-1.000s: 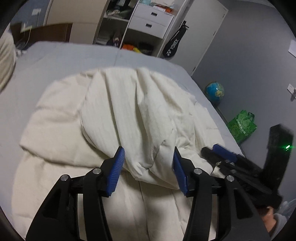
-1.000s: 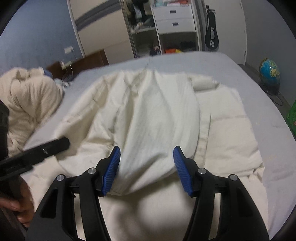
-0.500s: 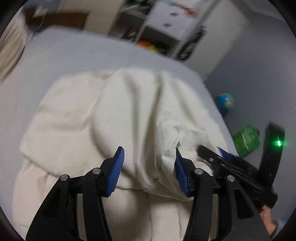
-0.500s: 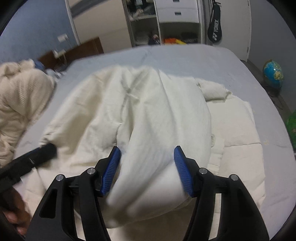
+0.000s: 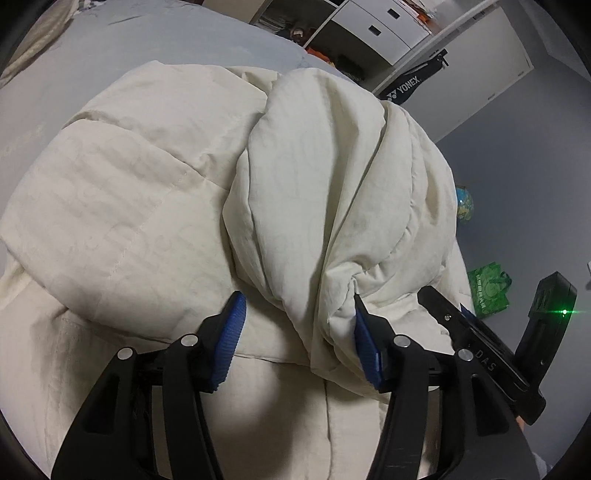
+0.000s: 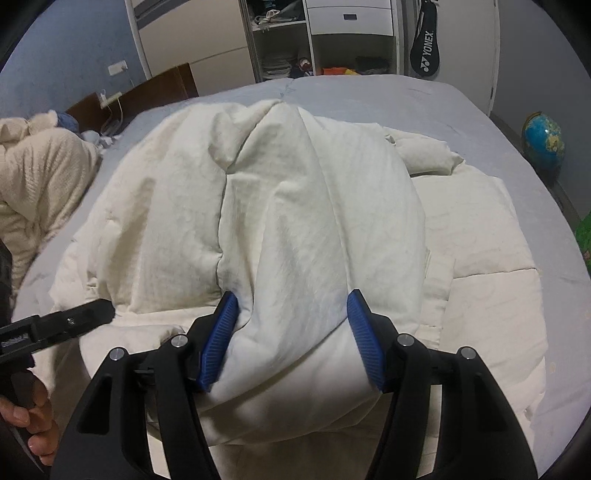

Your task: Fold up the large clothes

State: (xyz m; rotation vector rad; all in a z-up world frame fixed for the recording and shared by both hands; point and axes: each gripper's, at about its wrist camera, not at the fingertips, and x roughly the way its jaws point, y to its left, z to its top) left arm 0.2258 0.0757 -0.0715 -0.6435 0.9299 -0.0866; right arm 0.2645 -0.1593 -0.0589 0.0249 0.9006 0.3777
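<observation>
The cream duvet [image 5: 147, 206] lies spread over the grey bed [image 6: 369, 96] and fills the middle of both views. A thick fold of it is drawn up toward the lower centre of each frame.

In the left wrist view, the left gripper [image 5: 299, 332] has its jaws opening. The bunched fold sits between the blue pads [image 5: 231, 332]; it lies against the right pad, while the left pad stands clear of it. A second ago the fold was pinched more narrowly between these pads. The frame is also rolled since then: the wardrobe [image 5: 373, 26] now sits tilted at the upper right, and the duvet looms larger. The right gripper [image 5: 476, 343] shows at the lower right.

In the right wrist view, the right gripper [image 6: 291, 339] is clamped on a broad fold that fills the gap from pad to pad, as it did a second ago. The duvet fills more of the frame than before. The left gripper [image 6: 92, 314] pokes in at the lower left, with a hand [image 6: 33, 424] below it. A globe [image 6: 543, 140] stands at the right edge.
</observation>
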